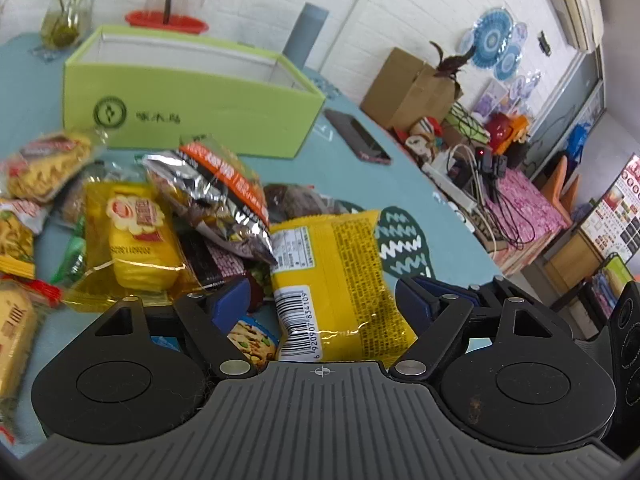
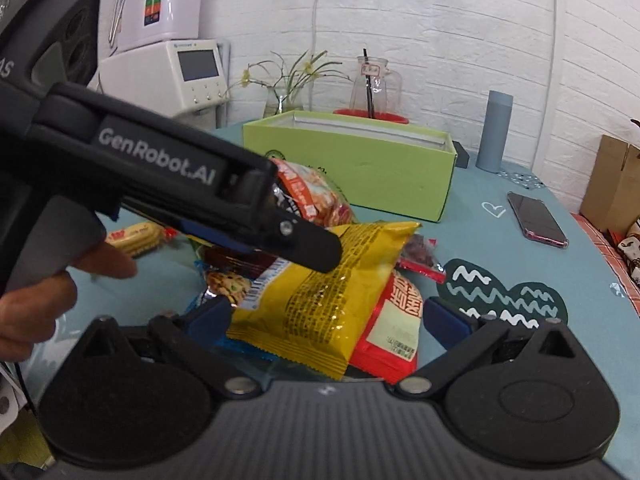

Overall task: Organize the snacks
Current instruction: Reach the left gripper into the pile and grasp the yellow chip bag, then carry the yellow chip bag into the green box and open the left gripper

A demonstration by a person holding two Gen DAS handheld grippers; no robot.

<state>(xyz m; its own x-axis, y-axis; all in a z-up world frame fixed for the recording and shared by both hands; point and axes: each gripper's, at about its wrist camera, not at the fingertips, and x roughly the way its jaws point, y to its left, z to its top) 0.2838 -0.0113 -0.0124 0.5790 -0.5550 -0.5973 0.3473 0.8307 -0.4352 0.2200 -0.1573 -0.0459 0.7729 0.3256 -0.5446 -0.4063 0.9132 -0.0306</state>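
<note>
A pile of snack packets lies on the teal table. A yellow packet (image 1: 336,276) with a barcode lies between the open jaws of my left gripper (image 1: 324,300). In the right wrist view the same yellow packet (image 2: 332,300) lies on a red packet (image 2: 396,332), between the open jaws of my right gripper (image 2: 332,316). The left gripper (image 2: 280,240) reaches in from the left, low over the pile. An open lime green box (image 1: 192,104) stands behind the pile; it also shows in the right wrist view (image 2: 360,168). Its inside is hidden.
A phone (image 1: 356,134) lies right of the box. A grey bottle (image 2: 494,132), a glass jug on a red tray (image 2: 374,84) and a vase (image 1: 66,20) stand at the back. The table edge (image 1: 460,216) runs on the right, with clutter beyond.
</note>
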